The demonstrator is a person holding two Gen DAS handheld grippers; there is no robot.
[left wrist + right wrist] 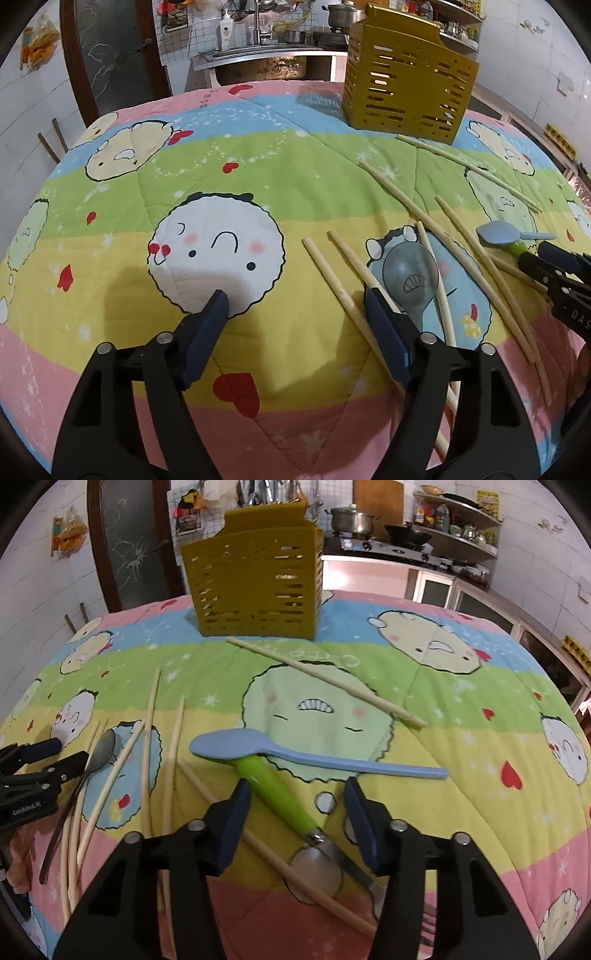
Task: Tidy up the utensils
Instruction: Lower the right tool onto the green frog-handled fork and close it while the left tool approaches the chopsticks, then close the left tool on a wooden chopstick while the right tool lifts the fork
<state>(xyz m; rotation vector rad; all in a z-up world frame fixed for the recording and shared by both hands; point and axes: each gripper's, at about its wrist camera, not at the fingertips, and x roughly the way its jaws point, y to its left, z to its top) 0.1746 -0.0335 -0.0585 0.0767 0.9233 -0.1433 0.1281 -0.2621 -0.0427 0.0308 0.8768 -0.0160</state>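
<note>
Wooden chopsticks (458, 258) lie scattered on the cartoon quilt (258, 177). My left gripper (297, 306) is open just above the quilt, with one chopstick (332, 273) between its fingers; a grey spoon (410, 273) lies just right of them. My right gripper (297, 801) is open around the handle of a green-handled metal spoon (280, 794), its left pad close beside the handle and its right pad apart. A light blue spoon (258, 744) lies across that handle's far end. The yellow slotted holder (255, 587) stands upright at the back.
A chopstick (325, 681) lies diagonally in front of the holder. A metal fork (410, 904) lies under my right finger. The left gripper (48, 760) shows at the left edge. A sink (258, 55) and stove (388, 546) stand behind the table.
</note>
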